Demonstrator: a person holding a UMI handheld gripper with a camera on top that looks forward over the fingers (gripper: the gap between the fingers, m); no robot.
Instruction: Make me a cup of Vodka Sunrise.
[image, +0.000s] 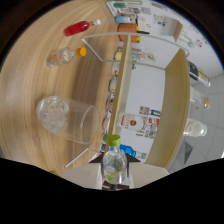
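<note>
The gripper (113, 176) holds a small bottle (113, 165) tight by its smooth, slippery middle, near the breakable glass (67, 117).

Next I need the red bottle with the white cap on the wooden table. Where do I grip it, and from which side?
Judging from the gripper view, grip the red bottle around its straight red body, not the narrow white-capped neck. It appears to lie on its side on the wooden table, so come down from above with the fingers straddling its width. The gripper currently has a green-capped clear bottle between its fingers; release that first.
</note>
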